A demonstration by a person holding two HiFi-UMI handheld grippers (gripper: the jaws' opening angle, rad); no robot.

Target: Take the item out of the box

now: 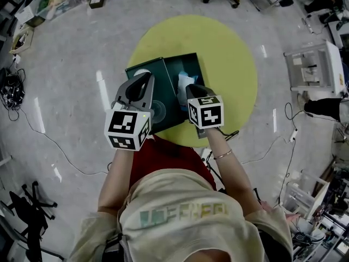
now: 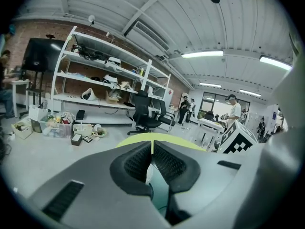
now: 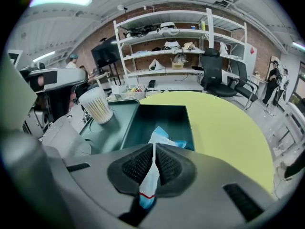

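My right gripper [image 3: 153, 147] has its fingers pressed onto a white and blue packet [image 3: 148, 182], which runs out past the tips over the open box [image 3: 143, 120]. The box sits by the left edge of the yellow table [image 3: 224, 128]. My left gripper [image 2: 152, 149] has its fingers pressed together with nothing between them, above the box's near left corner.
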